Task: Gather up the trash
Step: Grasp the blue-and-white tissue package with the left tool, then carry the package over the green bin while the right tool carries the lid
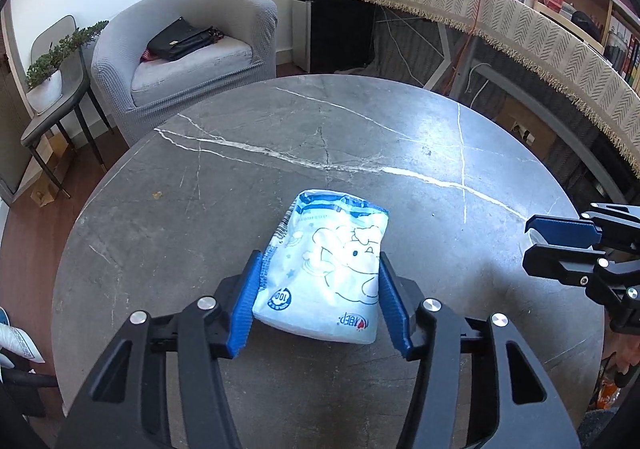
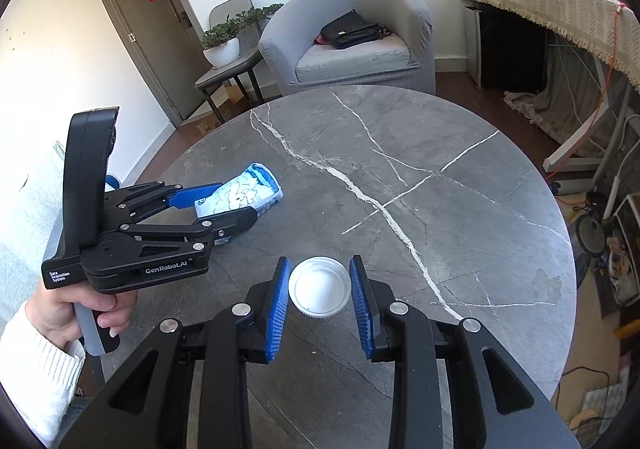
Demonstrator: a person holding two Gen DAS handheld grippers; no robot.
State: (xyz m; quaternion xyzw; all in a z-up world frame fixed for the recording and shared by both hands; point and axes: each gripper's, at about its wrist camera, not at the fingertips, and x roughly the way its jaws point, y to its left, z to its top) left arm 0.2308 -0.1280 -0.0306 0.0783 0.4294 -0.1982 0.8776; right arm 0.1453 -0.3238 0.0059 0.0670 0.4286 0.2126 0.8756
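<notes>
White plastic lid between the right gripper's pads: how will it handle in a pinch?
The round white plastic lid lies flat, so it probably won't roll. It looks thin and light, likely stiff enough. Its low ribbed rim offers the right gripper little height; the lid may slip or pop out.

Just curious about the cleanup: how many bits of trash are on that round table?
2. A blue-and-white packet lies between the left gripper fingers, and a white lid sits between the right gripper fingers. The grippers may hide more.
</notes>
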